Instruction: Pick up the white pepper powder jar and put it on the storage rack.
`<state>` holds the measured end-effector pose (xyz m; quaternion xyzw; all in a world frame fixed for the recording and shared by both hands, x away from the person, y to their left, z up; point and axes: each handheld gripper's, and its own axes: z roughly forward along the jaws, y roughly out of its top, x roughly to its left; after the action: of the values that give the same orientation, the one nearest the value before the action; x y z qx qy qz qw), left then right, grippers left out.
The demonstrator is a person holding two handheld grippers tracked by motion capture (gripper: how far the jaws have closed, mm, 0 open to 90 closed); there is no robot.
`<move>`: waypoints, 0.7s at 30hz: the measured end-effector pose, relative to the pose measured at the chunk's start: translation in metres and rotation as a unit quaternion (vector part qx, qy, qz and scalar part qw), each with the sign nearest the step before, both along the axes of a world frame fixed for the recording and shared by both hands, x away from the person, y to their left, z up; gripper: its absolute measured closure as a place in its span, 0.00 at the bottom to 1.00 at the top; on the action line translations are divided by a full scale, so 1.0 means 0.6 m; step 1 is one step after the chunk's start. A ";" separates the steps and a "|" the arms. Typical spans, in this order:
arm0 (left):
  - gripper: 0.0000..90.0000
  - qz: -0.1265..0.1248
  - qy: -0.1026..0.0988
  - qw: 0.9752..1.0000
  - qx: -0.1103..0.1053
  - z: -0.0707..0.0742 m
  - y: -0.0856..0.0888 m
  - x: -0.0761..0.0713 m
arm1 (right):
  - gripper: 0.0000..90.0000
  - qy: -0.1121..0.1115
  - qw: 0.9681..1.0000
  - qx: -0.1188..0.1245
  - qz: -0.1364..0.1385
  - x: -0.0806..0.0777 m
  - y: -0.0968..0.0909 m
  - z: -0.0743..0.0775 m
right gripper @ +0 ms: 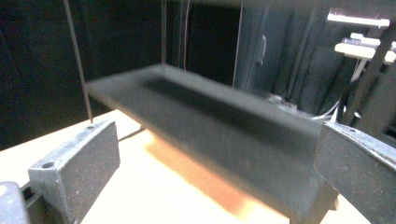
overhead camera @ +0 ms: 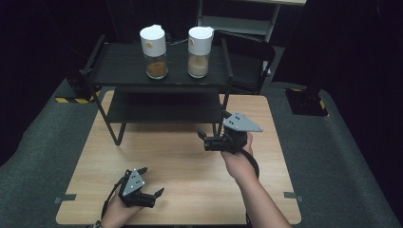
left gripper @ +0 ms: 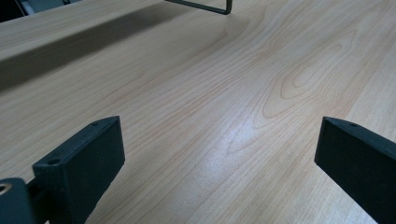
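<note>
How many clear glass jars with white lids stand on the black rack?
2: the jar of brown powder stands left on the rack's top shelf; the jar of tan powder stands right beside it.

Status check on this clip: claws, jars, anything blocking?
Left claw open, low over the table. Right claw open, empty, beside the rack. Two jars untouched on the top shelf. Nothing in the way.
</note>
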<state>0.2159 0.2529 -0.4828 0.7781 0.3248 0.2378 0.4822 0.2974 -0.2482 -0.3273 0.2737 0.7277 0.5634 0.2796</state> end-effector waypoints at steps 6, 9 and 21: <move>0.02 0.002 0.002 1.000 0.004 0.002 -0.003 0.002 | 0.00 0.014 1.000 -0.016 0.004 -0.018 -0.030 -0.052; 0.02 0.003 0.001 1.000 0.005 0.002 -0.004 0.001 | 0.00 0.022 1.000 -0.018 0.000 -0.028 -0.043 -0.078; 0.02 0.003 -0.004 1.000 0.008 0.001 -0.005 -0.004 | 0.00 0.063 0.997 -0.039 -0.015 -0.059 -0.082 -0.173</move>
<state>0.2136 0.2498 -0.4822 0.7799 0.3237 0.2448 0.4765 0.2621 -0.2973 -0.4313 0.3081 0.7612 0.5121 0.2518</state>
